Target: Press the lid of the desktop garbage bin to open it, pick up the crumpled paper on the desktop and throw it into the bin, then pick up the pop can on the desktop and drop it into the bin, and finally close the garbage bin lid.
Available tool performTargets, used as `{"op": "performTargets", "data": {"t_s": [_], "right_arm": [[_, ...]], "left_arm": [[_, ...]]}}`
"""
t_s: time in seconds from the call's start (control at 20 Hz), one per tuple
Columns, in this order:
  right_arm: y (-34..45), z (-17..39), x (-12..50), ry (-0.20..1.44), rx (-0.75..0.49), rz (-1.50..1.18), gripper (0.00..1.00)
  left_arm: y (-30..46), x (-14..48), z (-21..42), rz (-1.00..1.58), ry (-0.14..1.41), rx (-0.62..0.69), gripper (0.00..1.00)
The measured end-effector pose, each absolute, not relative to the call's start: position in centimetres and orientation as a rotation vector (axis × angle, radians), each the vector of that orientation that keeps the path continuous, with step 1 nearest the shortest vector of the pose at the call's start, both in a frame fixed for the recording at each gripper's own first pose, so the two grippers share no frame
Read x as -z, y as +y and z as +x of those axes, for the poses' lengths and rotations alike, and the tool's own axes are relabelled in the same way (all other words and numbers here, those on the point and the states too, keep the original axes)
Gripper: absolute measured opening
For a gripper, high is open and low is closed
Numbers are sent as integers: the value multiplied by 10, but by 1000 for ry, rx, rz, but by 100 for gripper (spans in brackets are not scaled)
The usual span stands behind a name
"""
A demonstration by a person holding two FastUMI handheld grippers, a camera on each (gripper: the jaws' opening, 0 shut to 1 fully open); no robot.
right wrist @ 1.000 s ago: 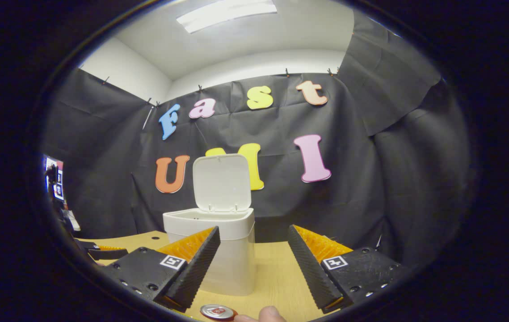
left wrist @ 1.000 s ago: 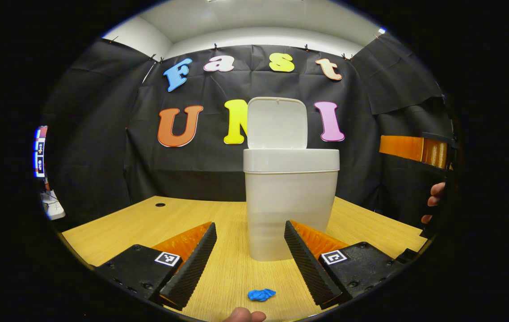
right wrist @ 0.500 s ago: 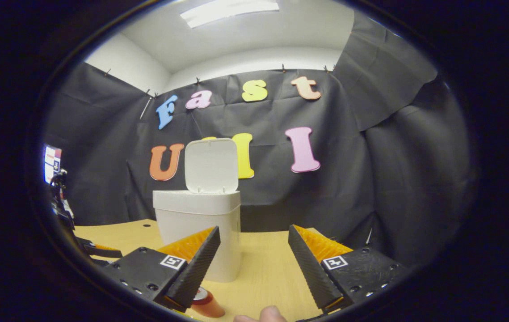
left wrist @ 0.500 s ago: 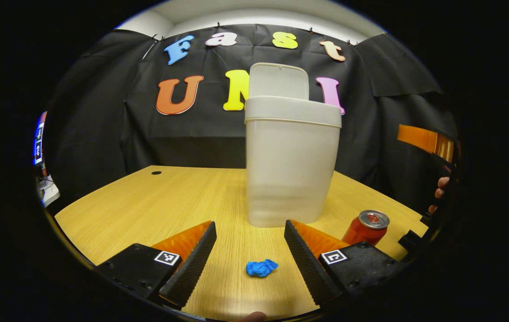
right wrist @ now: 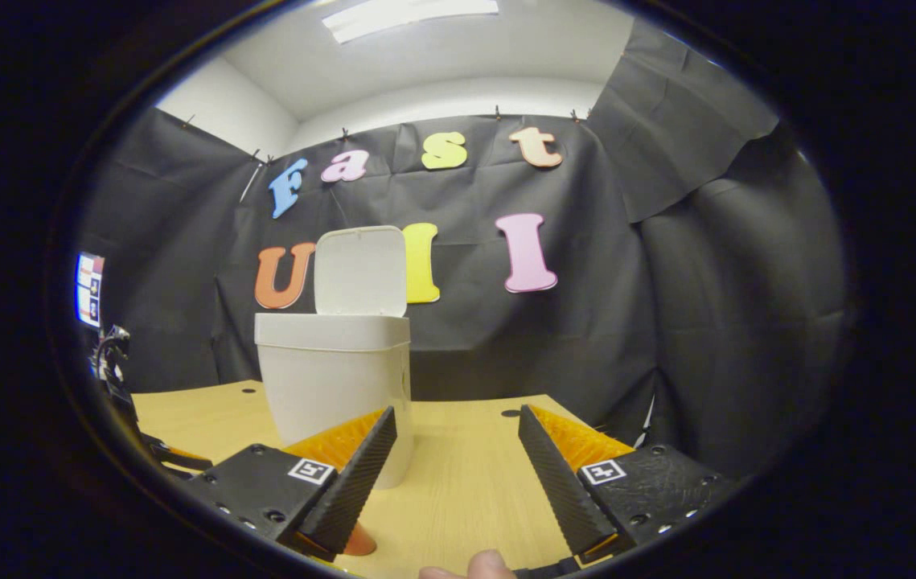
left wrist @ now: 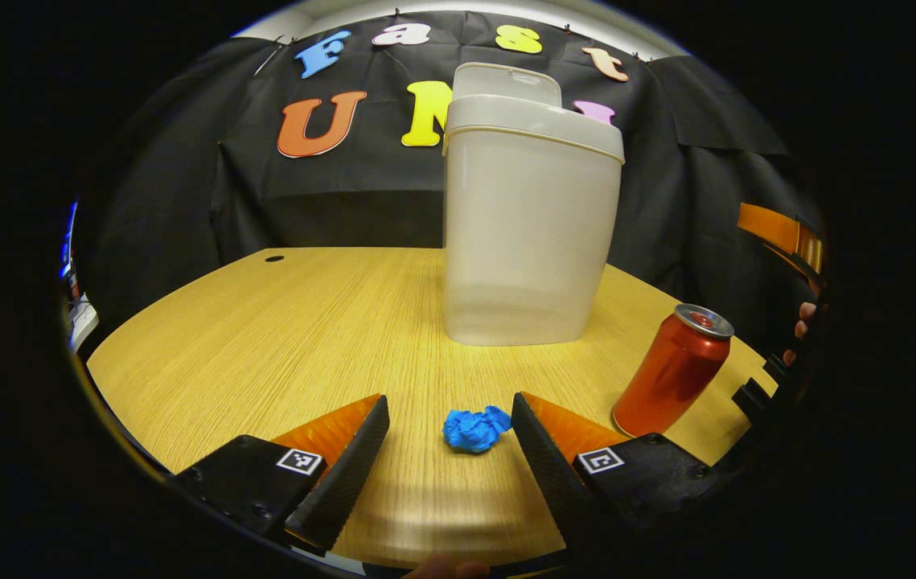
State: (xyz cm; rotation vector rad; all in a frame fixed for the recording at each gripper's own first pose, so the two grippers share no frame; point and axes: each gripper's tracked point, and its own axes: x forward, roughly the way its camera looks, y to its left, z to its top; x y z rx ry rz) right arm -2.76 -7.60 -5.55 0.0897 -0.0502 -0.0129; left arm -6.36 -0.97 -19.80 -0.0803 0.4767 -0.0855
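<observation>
In the left gripper view, the white bin (left wrist: 530,217) stands on the wooden desk with its lid (left wrist: 506,82) up. A blue crumpled paper (left wrist: 475,428) lies on the desk, just in front of my open left gripper (left wrist: 449,418) and nearer its right finger. A red pop can (left wrist: 673,371) stands upright to the right. In the right gripper view, the bin (right wrist: 333,386) sits left of centre with its lid (right wrist: 361,271) raised. My right gripper (right wrist: 456,430) is open and holds nothing. A bit of the can (right wrist: 359,544) peeks out under its left finger.
The wooden desk (left wrist: 289,338) stretches left of the bin, with a small round hole (left wrist: 273,259) at the back. The right gripper and the hand (left wrist: 797,330) holding it show at the right edge of the left gripper view. A fingertip (right wrist: 483,566) shows at the bottom of the right gripper view.
My left gripper has dropped towards the desk and moved forward, so the blue paper now lies just ahead of its fingers. The right gripper has lowered and shifted right; the can slid under its left finger.
</observation>
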Motion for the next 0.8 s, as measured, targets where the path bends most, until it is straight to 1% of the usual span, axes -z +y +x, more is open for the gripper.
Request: {"op": "performTargets", "data": {"t_s": [0.25, 0.5, 0.65, 0.7, 0.8], "right_arm": [[-74, -28, 75, -10, 7, 88, 96], [-77, -30, 87, 17, 8, 107, 95], [-74, -33, 97, 36, -1, 120, 95], [-72, -34, 101, 45, -4, 120, 95], [-68, -38, 107, 61, -13, 116, 95]], "left_arm": [[-14, 212, -64, -82, 531, 96, 99], [-10, 217, -64, -77, 546, 95, 98], [-8, 216, -65, -74, 539, 97, 95], [-7, 216, -67, -76, 542, 98, 92], [-6, 215, -68, -70, 536, 97, 89]]}}
